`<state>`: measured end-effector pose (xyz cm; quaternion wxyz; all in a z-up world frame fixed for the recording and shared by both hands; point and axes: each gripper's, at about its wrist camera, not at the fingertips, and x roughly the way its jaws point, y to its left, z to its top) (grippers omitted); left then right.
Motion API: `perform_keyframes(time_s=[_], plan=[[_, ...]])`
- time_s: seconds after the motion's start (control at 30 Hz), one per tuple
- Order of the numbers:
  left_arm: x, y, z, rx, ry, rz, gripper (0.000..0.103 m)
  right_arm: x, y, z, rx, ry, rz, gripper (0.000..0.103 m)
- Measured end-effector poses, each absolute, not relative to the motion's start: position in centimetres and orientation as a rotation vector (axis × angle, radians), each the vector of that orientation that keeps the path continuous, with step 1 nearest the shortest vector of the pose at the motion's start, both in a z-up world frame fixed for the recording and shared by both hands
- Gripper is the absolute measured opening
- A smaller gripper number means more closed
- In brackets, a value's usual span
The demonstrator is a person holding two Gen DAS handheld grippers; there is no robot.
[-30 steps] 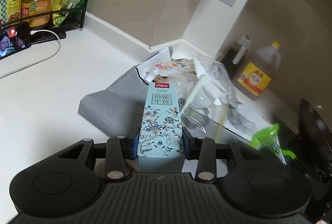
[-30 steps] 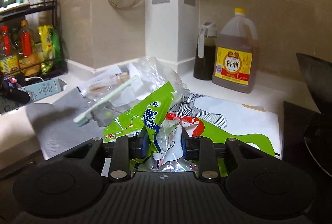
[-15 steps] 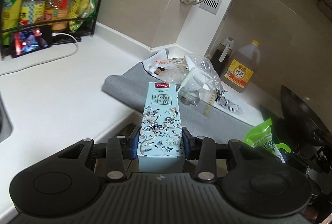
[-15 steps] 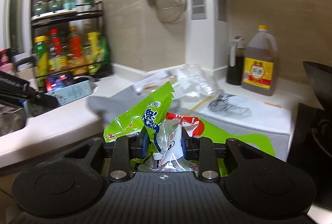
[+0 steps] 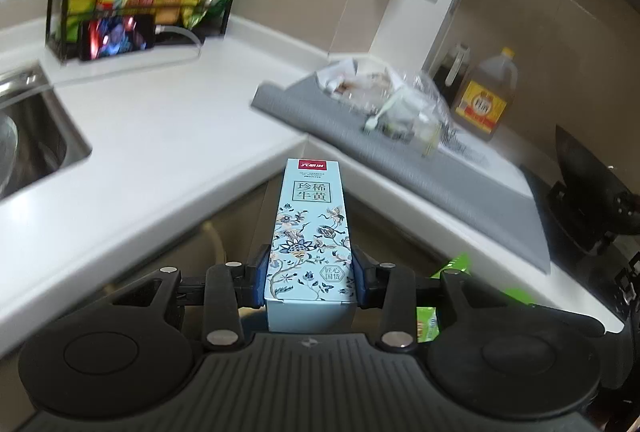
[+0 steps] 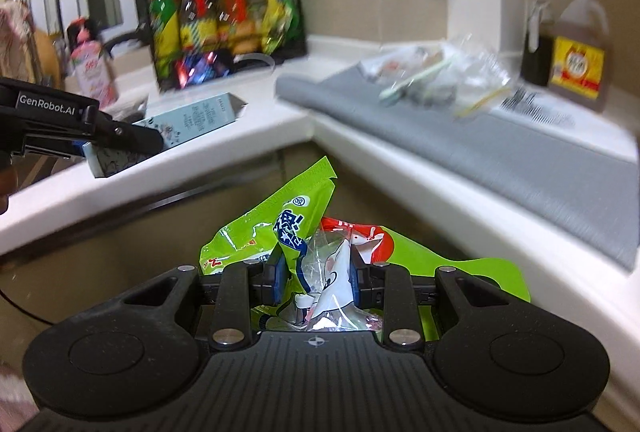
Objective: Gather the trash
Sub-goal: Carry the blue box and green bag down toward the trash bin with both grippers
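The left gripper [image 5: 309, 282] had its fingers clamped on the sides of a pale blue flowered box [image 5: 308, 232], held out in front of the white bench [image 5: 168, 136]. The right gripper [image 6: 317, 282] pinched a crumpled green snack bag [image 6: 280, 224]. More wrappers [image 5: 400, 100] lay on the grey mat [image 5: 420, 168].

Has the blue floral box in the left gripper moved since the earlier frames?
Yes. The blue floral box, clamped in the left gripper, has backed off the grey mat.

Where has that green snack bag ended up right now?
The green snack bag is clamped in the right gripper, held in front of the white counter's corner, off the grey mat.
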<state>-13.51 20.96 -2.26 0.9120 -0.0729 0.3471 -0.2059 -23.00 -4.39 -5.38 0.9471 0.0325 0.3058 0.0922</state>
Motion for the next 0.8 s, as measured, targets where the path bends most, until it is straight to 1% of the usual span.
perform_keyframes(time_s=[0.43, 0.8], plan=[[-15.0, 20.7, -4.9, -0.125, 0.765, -0.418, 0.044, -23.3, -3.2, -6.4, 0.040, 0.667, 0.207, 0.031], [-14.8, 20.3, -5.2, -0.113, 0.772, -0.422, 0.044, -22.7, -3.4, -6.8, 0.046, 0.683, 0.215, 0.031]])
